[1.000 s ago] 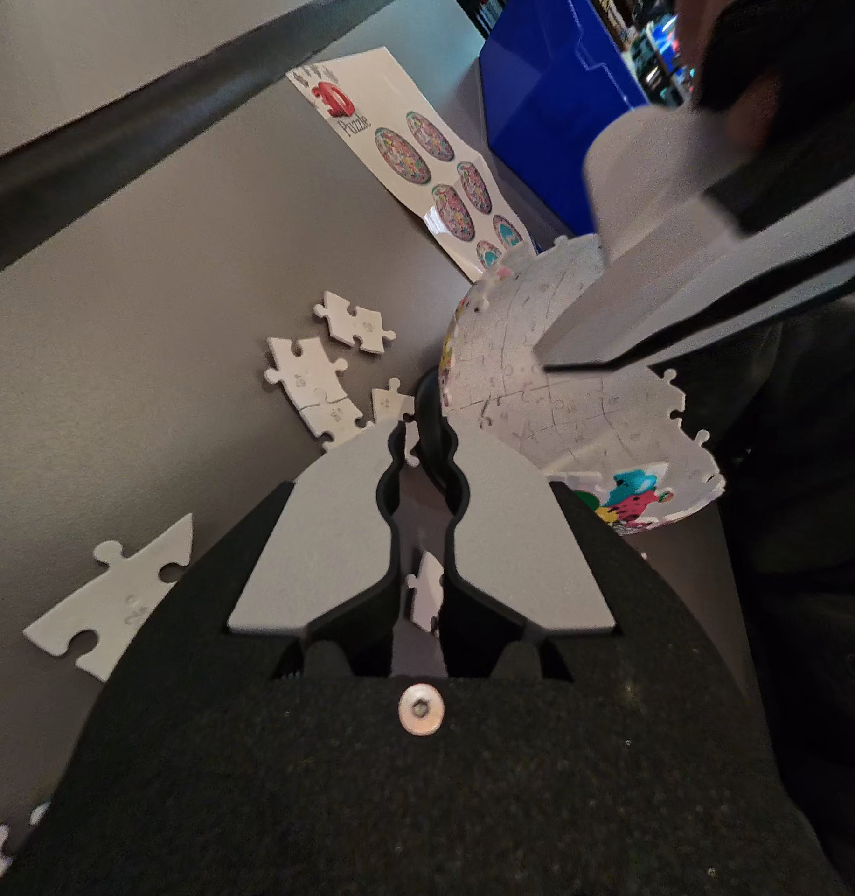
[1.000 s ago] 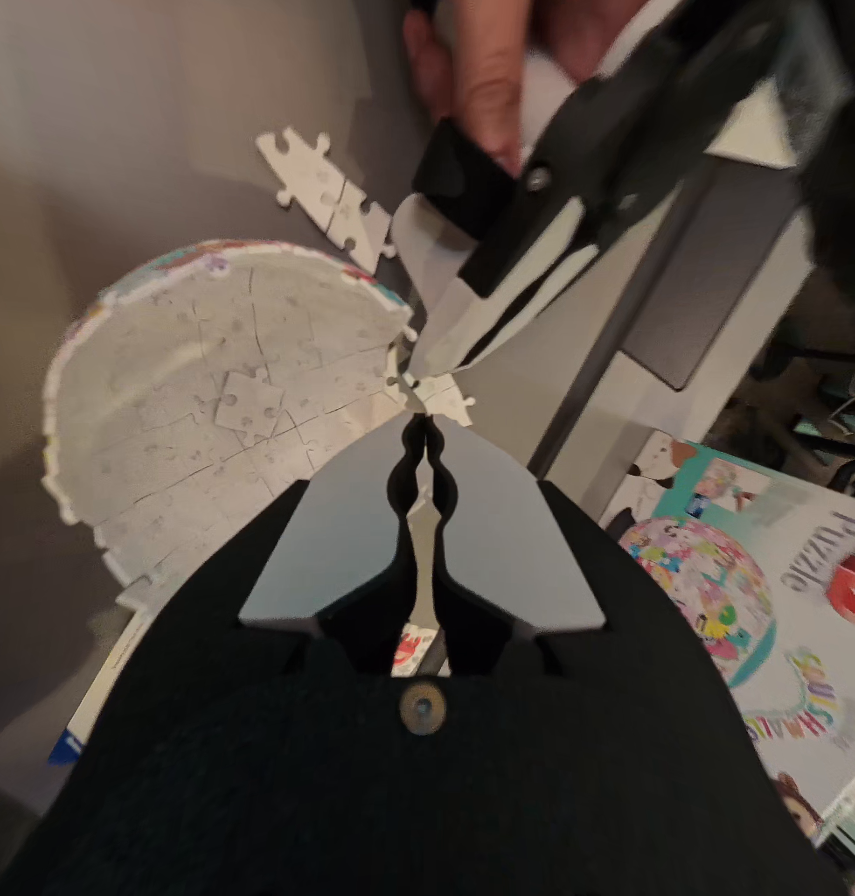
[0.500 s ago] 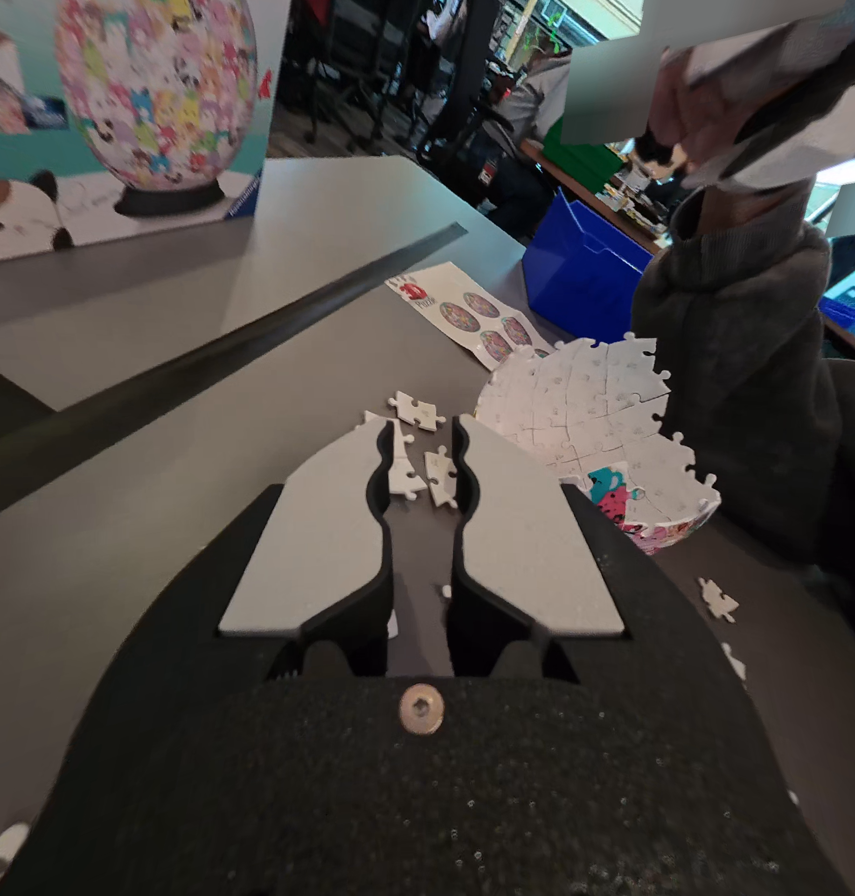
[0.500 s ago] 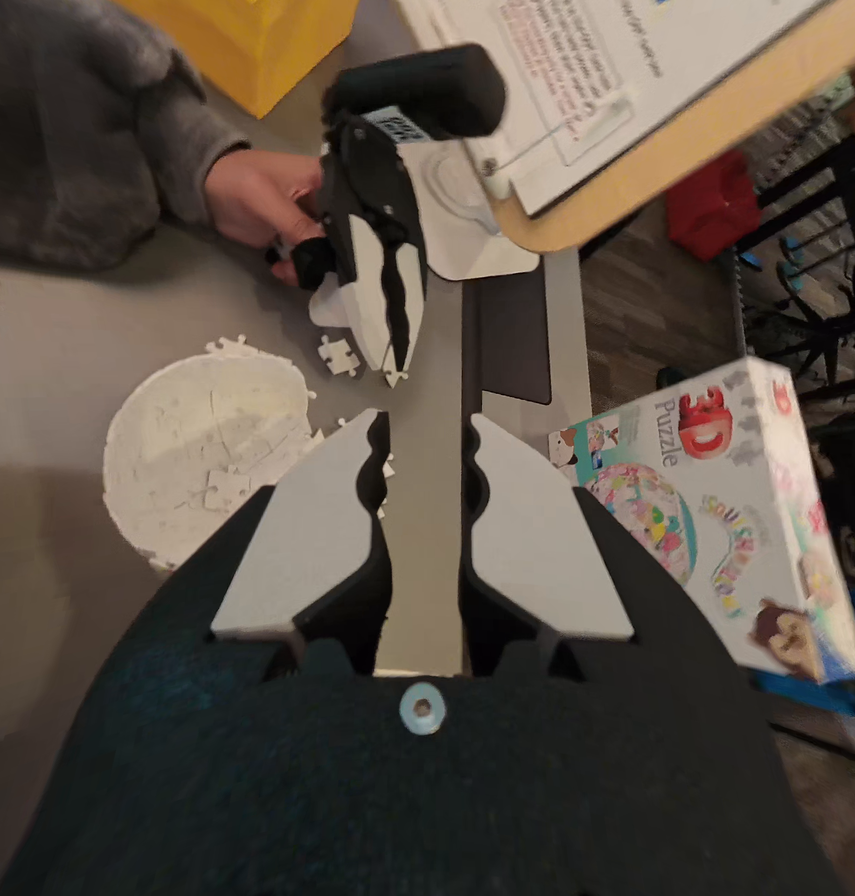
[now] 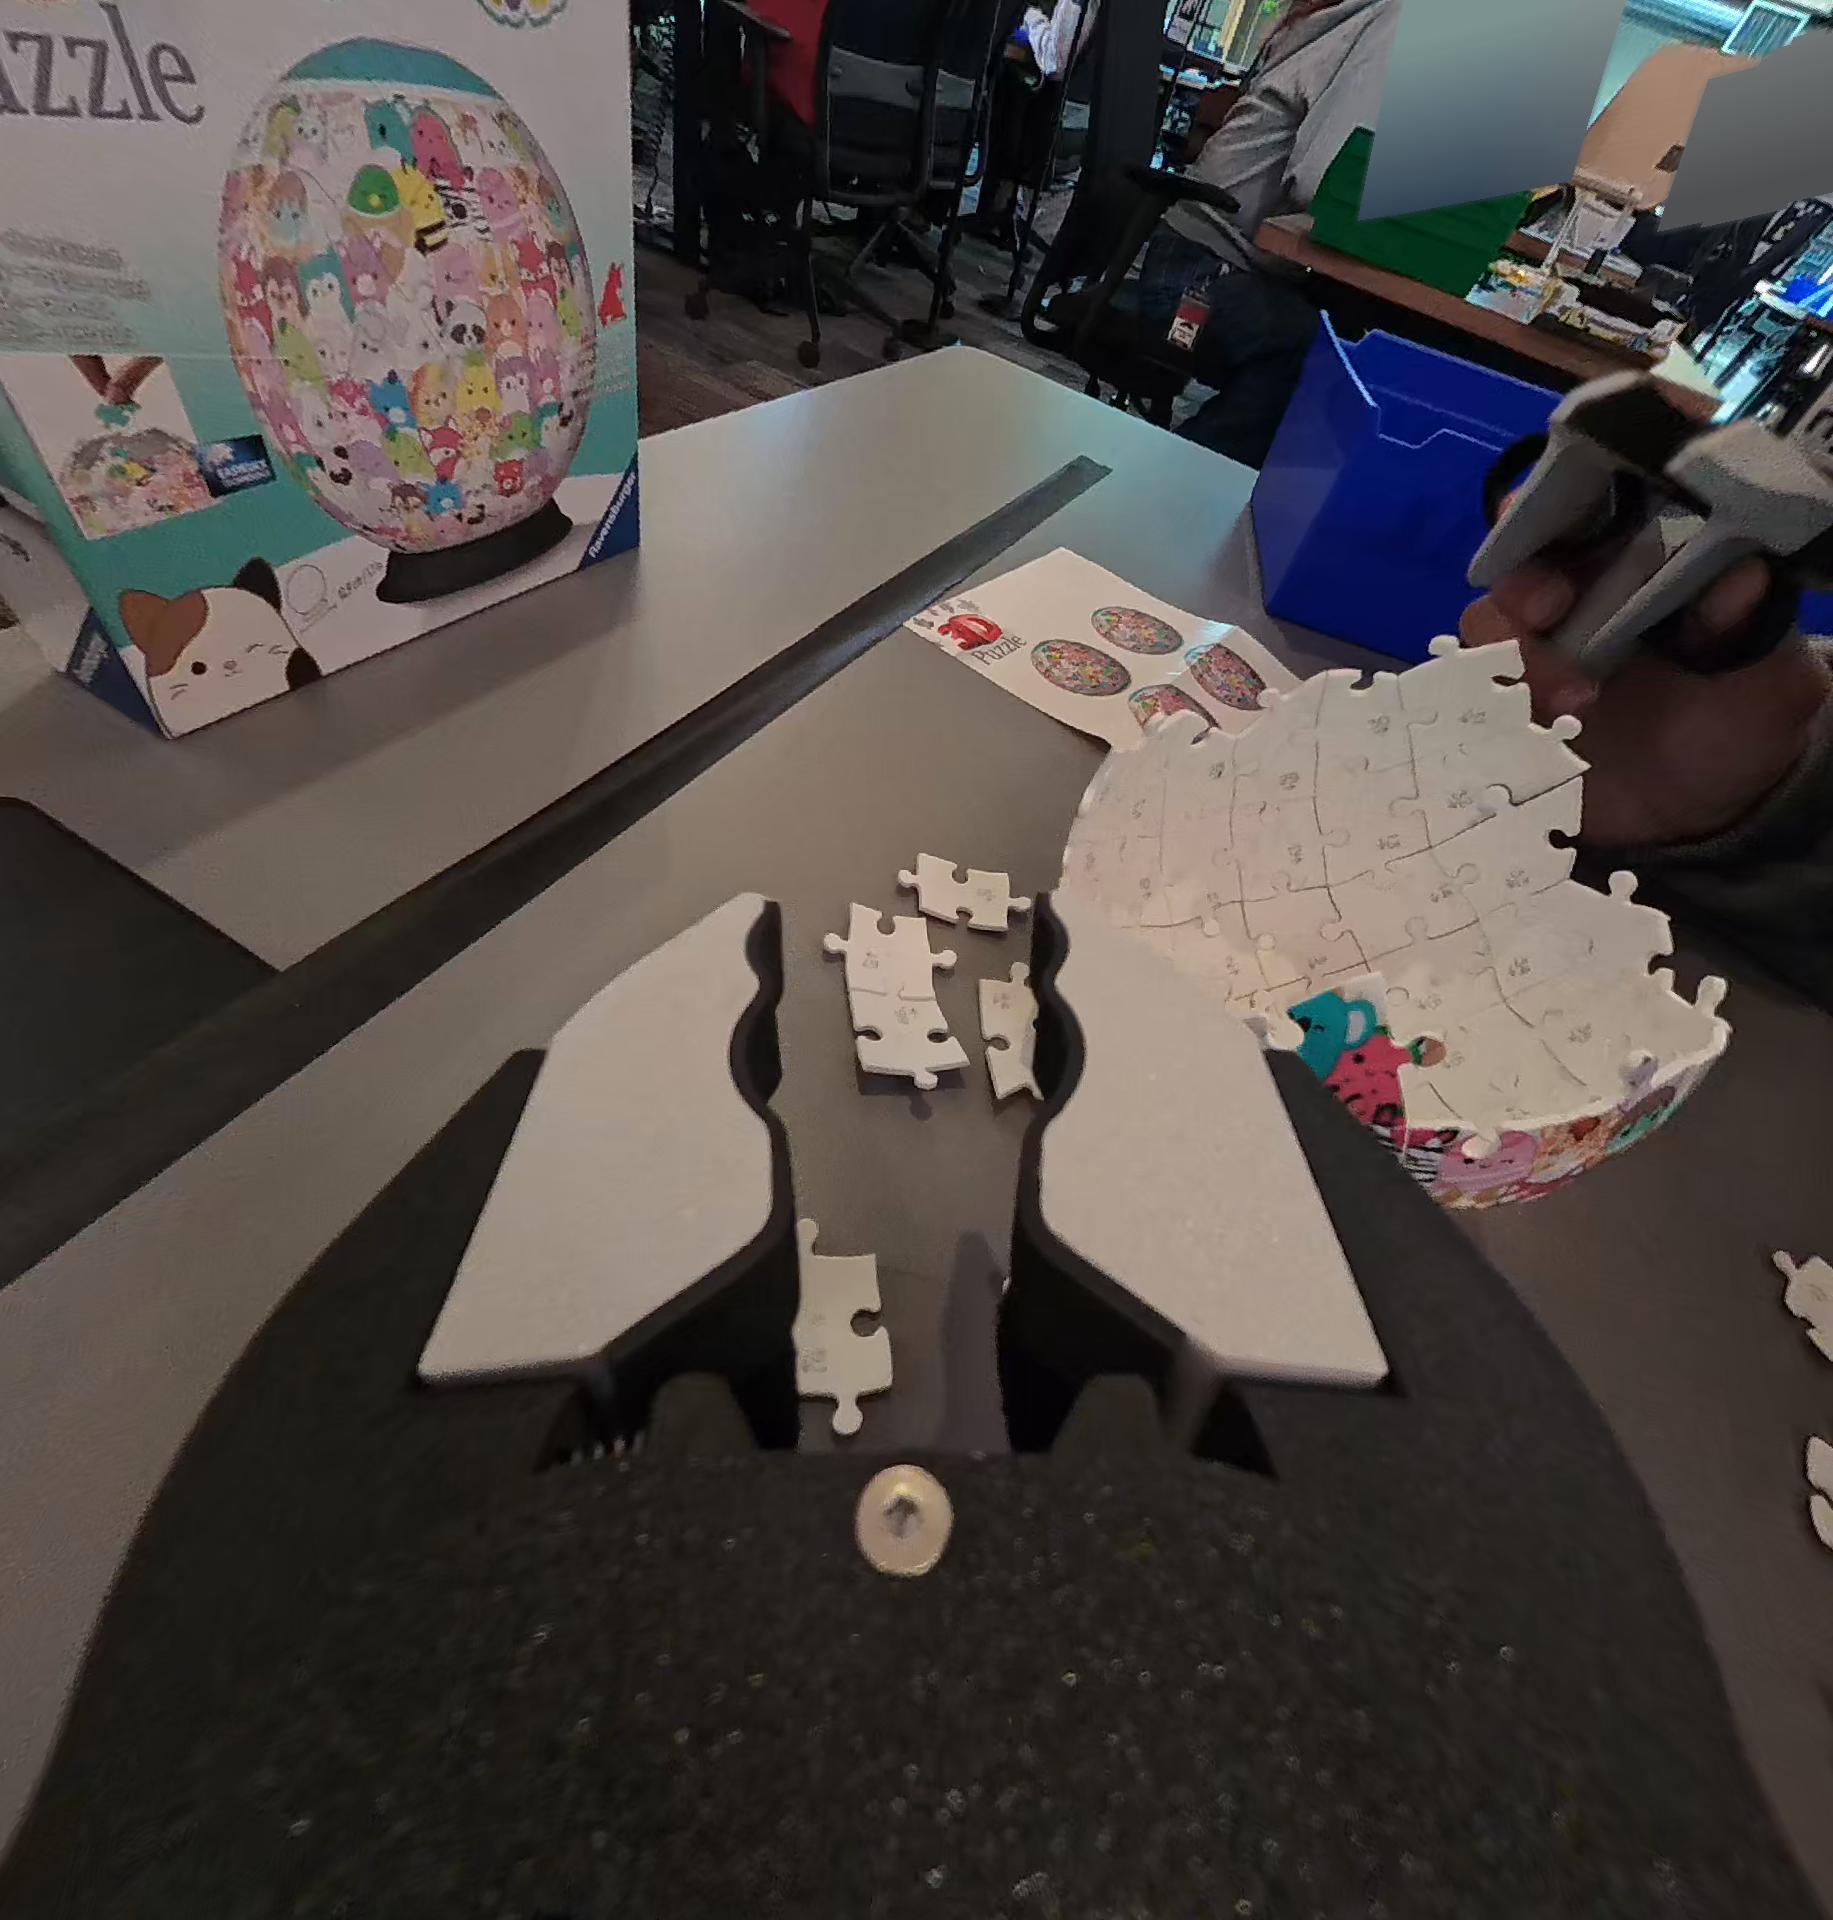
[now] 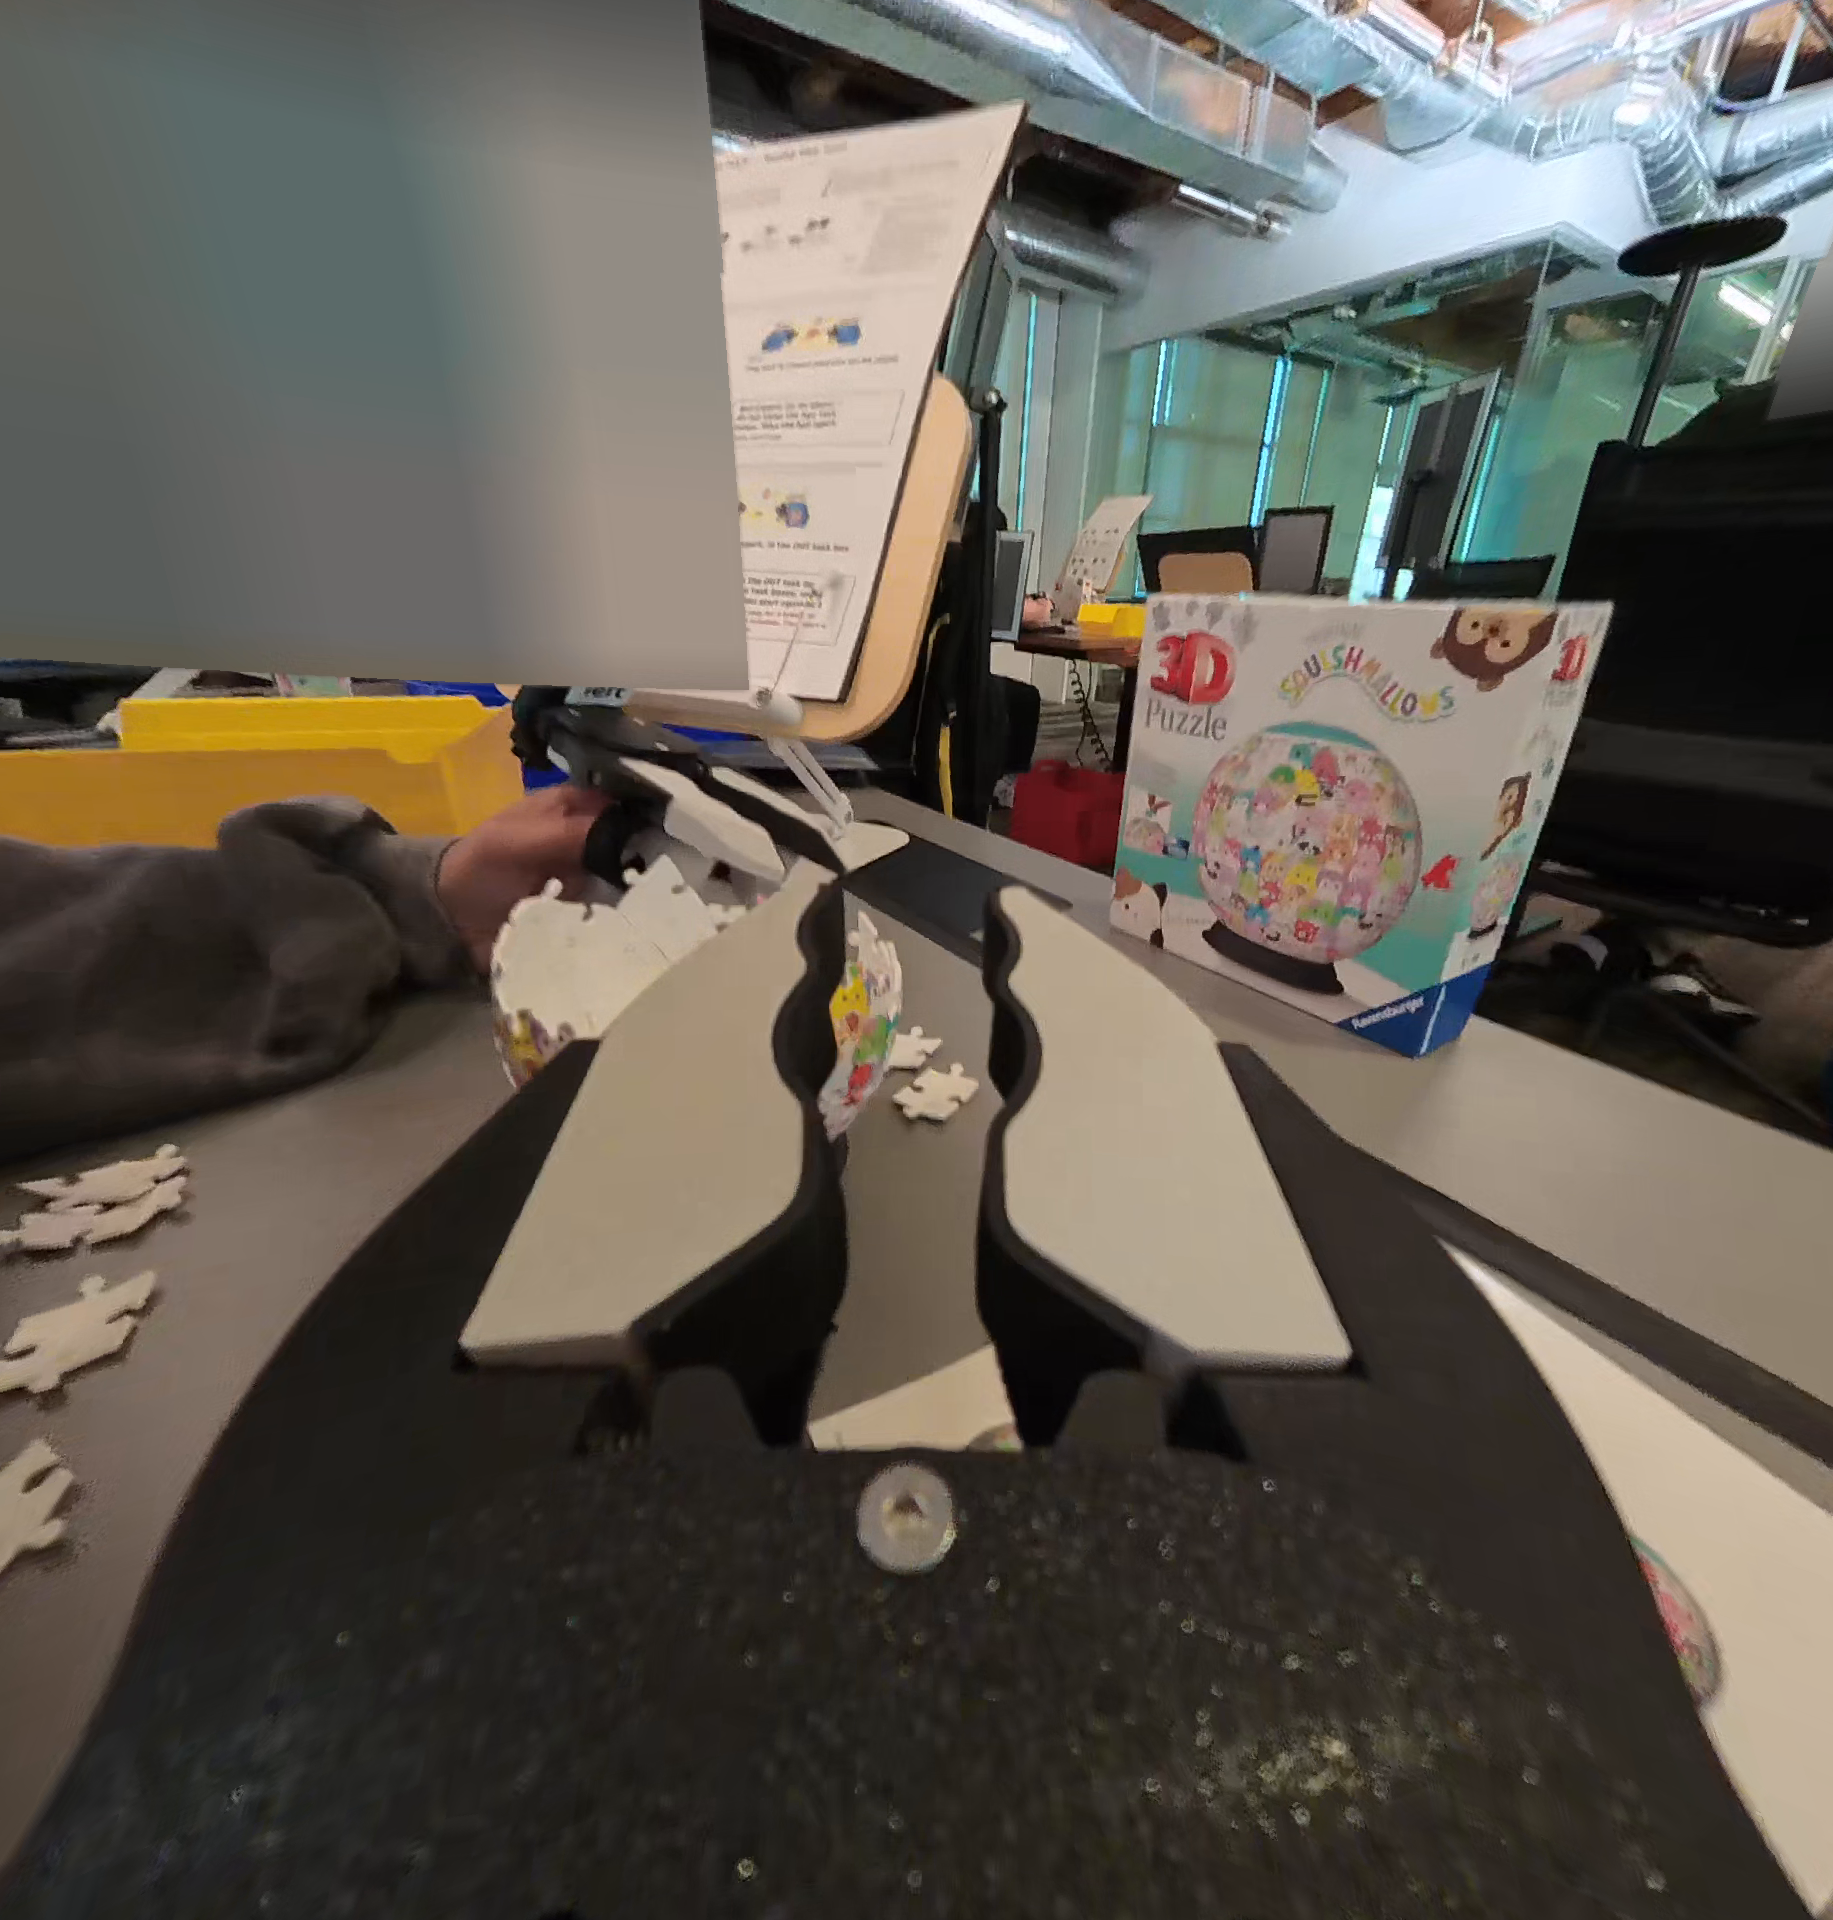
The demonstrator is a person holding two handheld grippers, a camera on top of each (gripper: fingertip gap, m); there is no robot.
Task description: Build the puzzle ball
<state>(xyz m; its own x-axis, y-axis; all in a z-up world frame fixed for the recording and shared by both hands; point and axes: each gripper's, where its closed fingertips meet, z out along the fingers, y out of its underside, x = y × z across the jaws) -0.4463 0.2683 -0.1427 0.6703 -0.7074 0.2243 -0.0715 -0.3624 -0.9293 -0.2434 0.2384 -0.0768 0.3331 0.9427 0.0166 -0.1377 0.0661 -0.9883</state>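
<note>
The half-built puzzle ball (image 5: 1411, 883) is a white shell with a coloured outside, lying tilted on the grey table. It also shows in the right wrist view (image 6: 569, 966). My left gripper (image 5: 904, 930) is open and empty, just left of the shell. A few loose white pieces (image 5: 896, 997) lie on the table between its fingers, and another piece (image 5: 839, 1340) lies near their base. My right gripper (image 6: 917, 914) is open and empty, held back from the shell. It shows in the left wrist view (image 5: 1660, 520) above the shell's far rim.
The puzzle box (image 5: 299, 343) stands at the back, also in the right wrist view (image 6: 1327, 810). A leaflet (image 5: 1088, 634) and a blue bin (image 5: 1390, 509) lie beyond the shell. More loose pieces (image 6: 91, 1205) lie by a grey sleeve (image 6: 164, 966). A yellow bin (image 6: 268, 769) and a paper stand (image 6: 850, 416) are behind. About 20 centimetres separates my left fingertips from my right.
Both grippers were shut at the shell's rim, the right on a piece. Both have opened and drawn back and up from the shell. The piece is no longer held.
</note>
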